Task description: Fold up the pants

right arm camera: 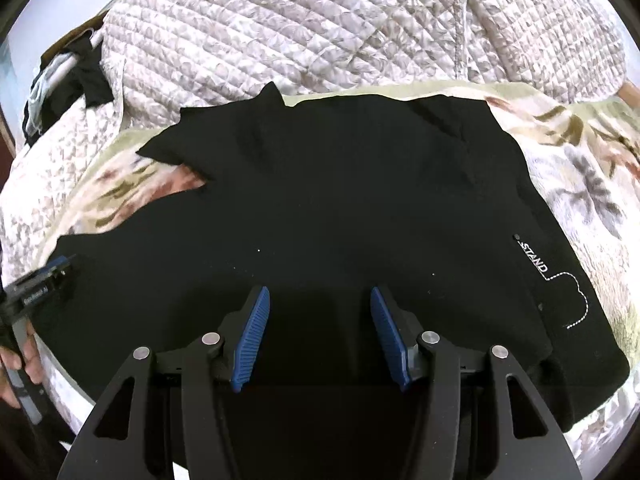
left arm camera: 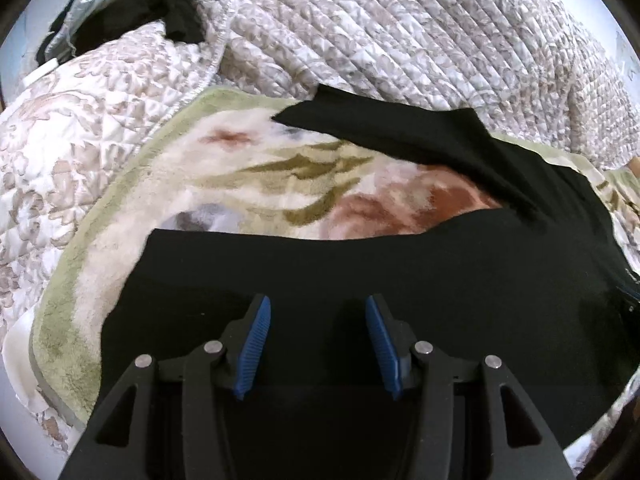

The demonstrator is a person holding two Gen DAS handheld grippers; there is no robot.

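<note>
Black pants [right arm camera: 340,200] lie spread on a floral fleece blanket [right arm camera: 580,184] on a bed. In the left wrist view the pants [left arm camera: 360,264] show two legs parted in a V, the far leg [left arm camera: 400,136] reaching left. White "STAND" lettering [right arm camera: 534,258] marks the right side. My left gripper [left arm camera: 318,312] is open and empty, just above the near leg. My right gripper [right arm camera: 320,304] is open and empty over the wide part of the pants. The left gripper's body [right arm camera: 36,284] shows at the left edge of the right wrist view.
A quilted patterned bedspread [left arm camera: 400,28] is bunched behind the blanket [left arm camera: 240,168]. Dark clothes [left arm camera: 120,20] hang on a rail at the far left, also in the right wrist view [right arm camera: 80,76]. A person's hand [right arm camera: 24,360] holds the left gripper.
</note>
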